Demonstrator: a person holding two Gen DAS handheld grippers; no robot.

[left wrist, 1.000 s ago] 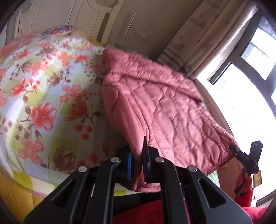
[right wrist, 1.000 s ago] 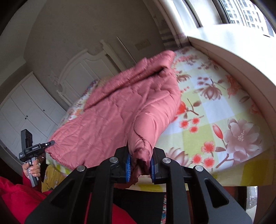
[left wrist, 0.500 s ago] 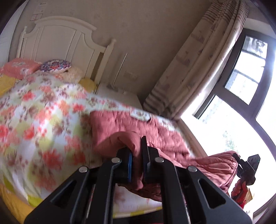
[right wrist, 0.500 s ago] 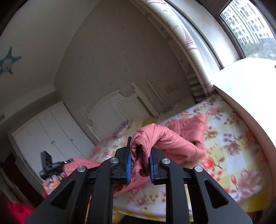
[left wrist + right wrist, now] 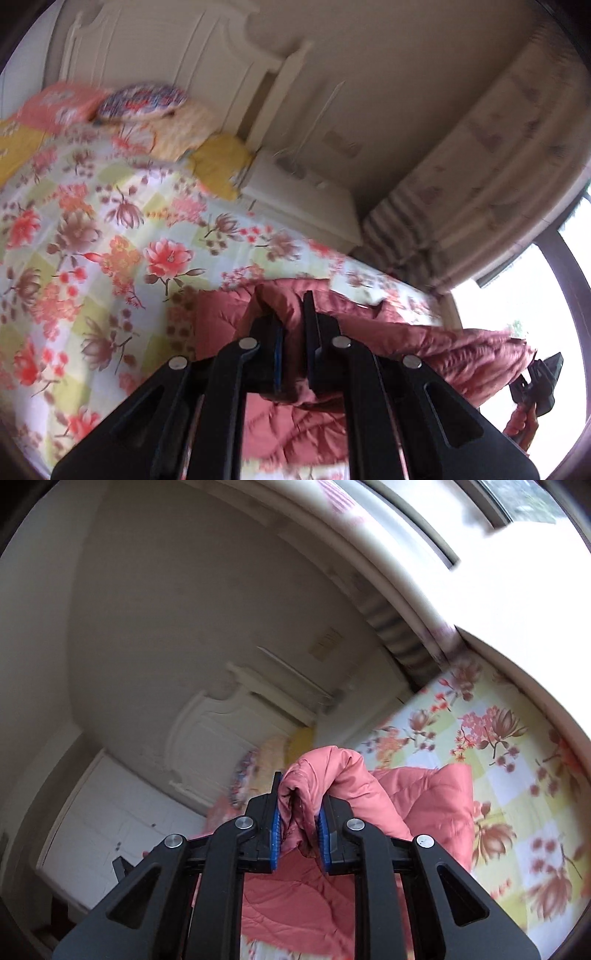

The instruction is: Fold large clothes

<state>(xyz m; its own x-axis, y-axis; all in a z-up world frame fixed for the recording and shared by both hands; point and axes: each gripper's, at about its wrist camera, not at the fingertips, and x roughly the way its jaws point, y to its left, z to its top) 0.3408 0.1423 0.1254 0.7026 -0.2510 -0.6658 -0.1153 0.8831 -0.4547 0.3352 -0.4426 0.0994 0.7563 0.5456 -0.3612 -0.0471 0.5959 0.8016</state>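
A pink quilted coat (image 5: 436, 350) lies partly on the flowered bedspread (image 5: 92, 236) and is lifted at two edges. My left gripper (image 5: 293, 314) is shut on a fold of the coat, which hangs between its blue pads. In the right wrist view my right gripper (image 5: 298, 801) is shut on a bunched edge of the coat (image 5: 424, 805), held above the bedspread (image 5: 498, 760). The other gripper (image 5: 539, 376) shows at the right edge of the left view, in a hand.
Pillows (image 5: 144, 103) lie by the white headboard (image 5: 177, 48) at the bed's far end. A white nightstand (image 5: 306, 195) and striped curtain (image 5: 480, 177) stand by the window. White wardrobe doors (image 5: 110, 819) are on the left of the right view.
Both grippers have swept forward over the bed toward the headboard, carrying the coat's edges with them. The coat, spread out before, is now doubled over and lower in view.
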